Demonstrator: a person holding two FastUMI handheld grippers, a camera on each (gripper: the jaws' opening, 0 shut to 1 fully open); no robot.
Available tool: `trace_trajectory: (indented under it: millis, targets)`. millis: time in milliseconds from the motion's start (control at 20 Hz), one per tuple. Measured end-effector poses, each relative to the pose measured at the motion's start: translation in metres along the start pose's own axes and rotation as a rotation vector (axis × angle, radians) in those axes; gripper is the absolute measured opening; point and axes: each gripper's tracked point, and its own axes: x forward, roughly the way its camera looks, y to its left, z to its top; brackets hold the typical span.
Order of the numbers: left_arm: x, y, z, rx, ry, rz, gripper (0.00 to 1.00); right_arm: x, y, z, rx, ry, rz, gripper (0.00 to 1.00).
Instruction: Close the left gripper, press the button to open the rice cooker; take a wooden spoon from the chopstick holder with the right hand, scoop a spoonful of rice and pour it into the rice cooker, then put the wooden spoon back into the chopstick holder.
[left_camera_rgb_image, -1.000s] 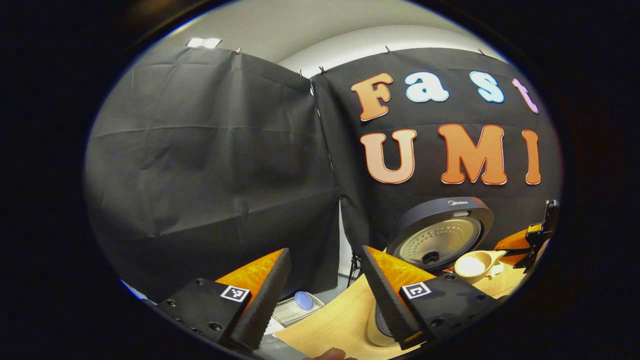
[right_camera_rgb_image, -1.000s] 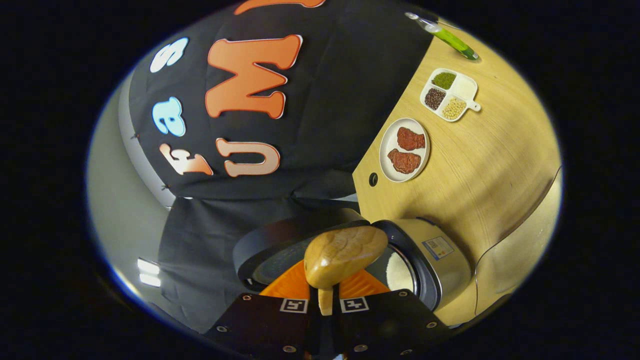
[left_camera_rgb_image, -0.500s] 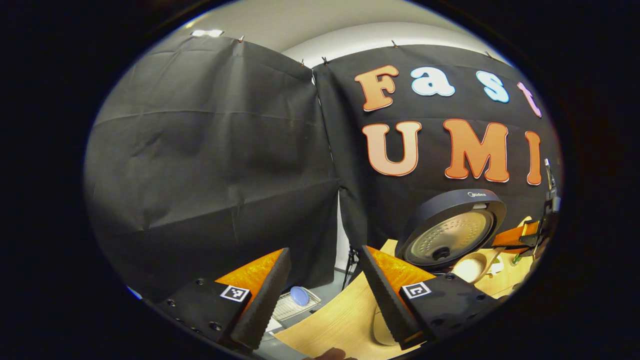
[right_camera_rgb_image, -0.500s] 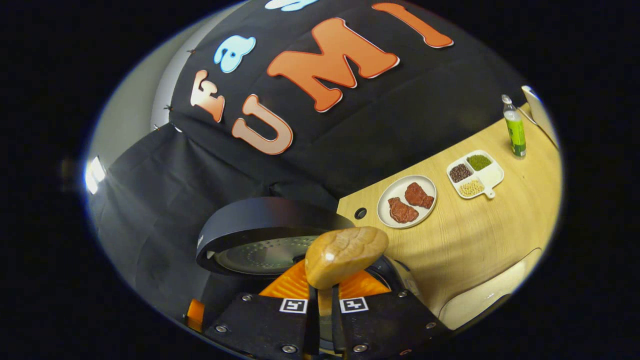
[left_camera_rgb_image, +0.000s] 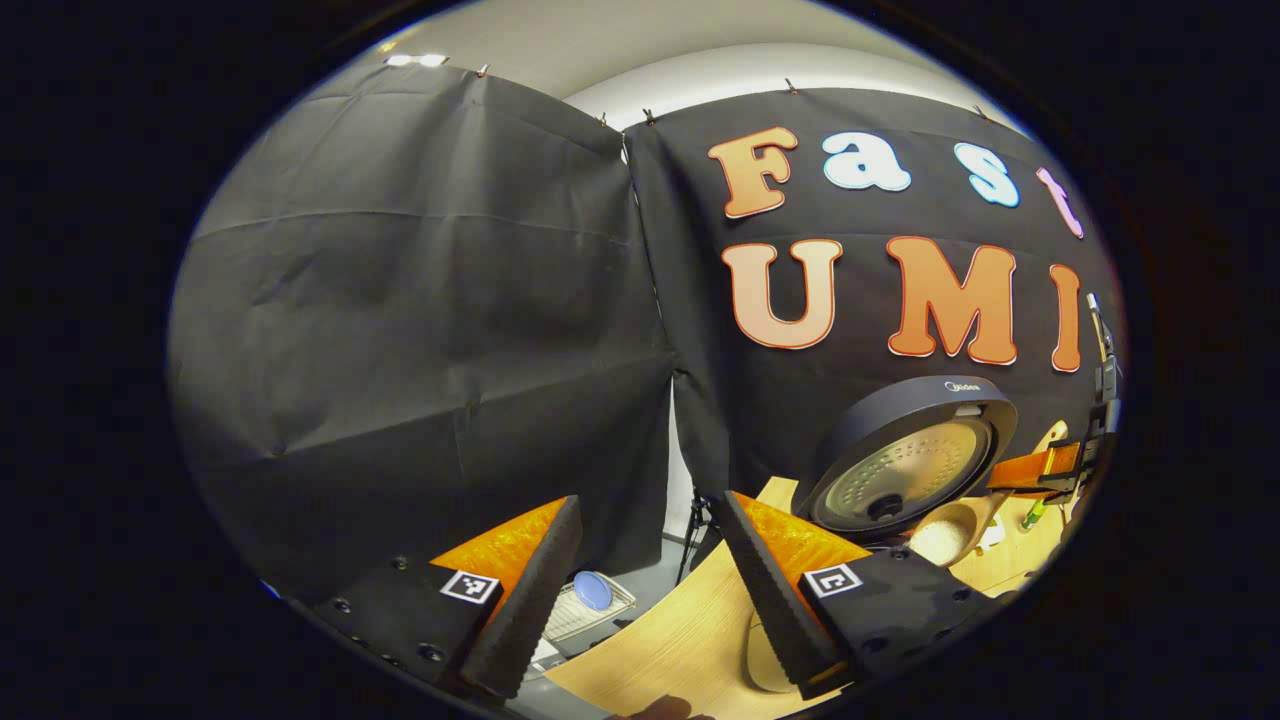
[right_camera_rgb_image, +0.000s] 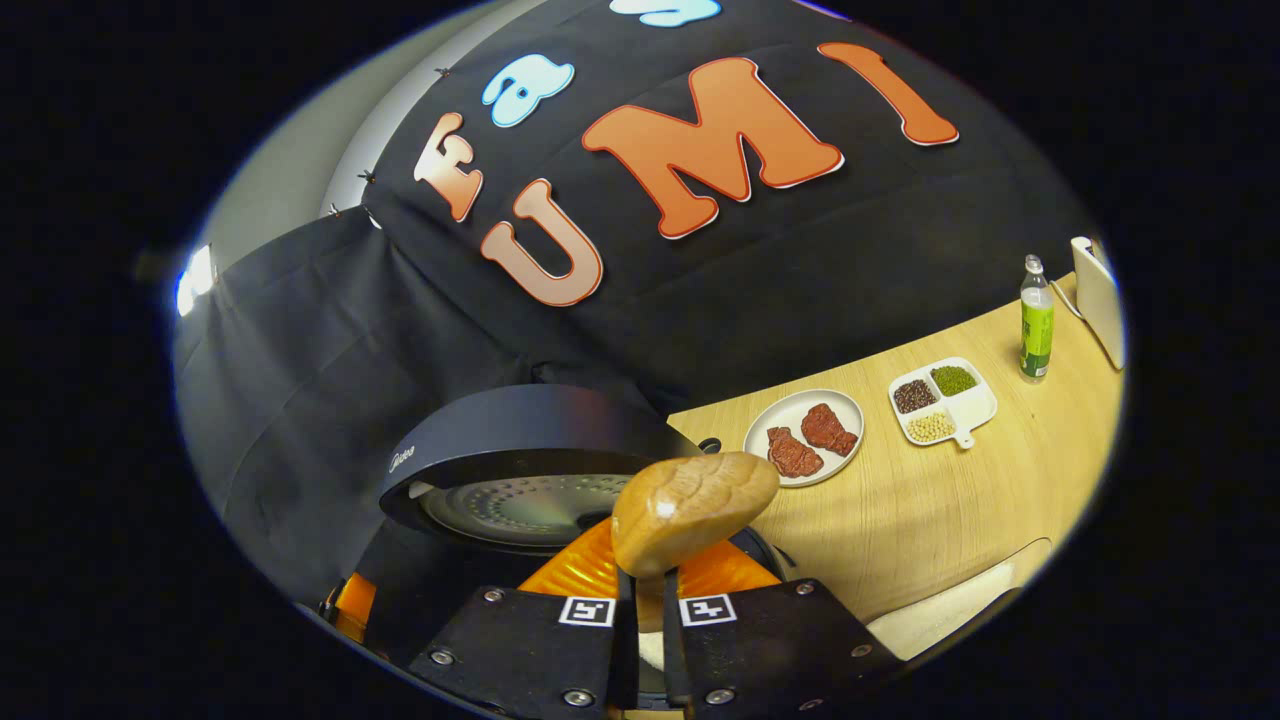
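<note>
Behind the wooden table (right_camera_rgb_image: 960, 500), black cloth backs the open rice cooker (right_camera_rgb_image: 520, 470), its lid raised. The right gripper (right_camera_rgb_image: 640, 600) is clenched on the wooden spoon (right_camera_rgb_image: 690, 510) above the cooker, while the left gripper (left_camera_rgb_image: 645, 590) hangs released, well aside. With the rice seemingly poured, I'd keep the handle pinched and carry the spoon level to the chopstick holder, lowering it handle-first.

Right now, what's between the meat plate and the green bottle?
In the right gripper view, a divided dish of beans sits between the meat plate and the green bottle, apart from both.
</note>
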Motion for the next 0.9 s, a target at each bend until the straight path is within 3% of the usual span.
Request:
trace_trajectory:
  millis: [250,300,350,900]
  targets:
    - [-0.001,0.002,-0.007,-0.001,0.017,0.006,0.95,0.003,0.003,0.002,-0.08,-0.014,-0.008,0.1]
    - [-0.003,0.004,-0.009,-0.002,0.021,0.008,0.91,0.002,0.004,0.002,-0.099,-0.021,-0.008,0.09]
    - [-0.002,0.005,-0.01,-0.003,0.023,0.011,0.95,0.003,0.007,0.003,-0.119,-0.026,-0.006,0.1]
    - [-0.008,0.021,-0.021,-0.023,0.044,0.046,0.95,0.003,0.031,-0.006,-0.371,-0.078,-0.001,0.09]
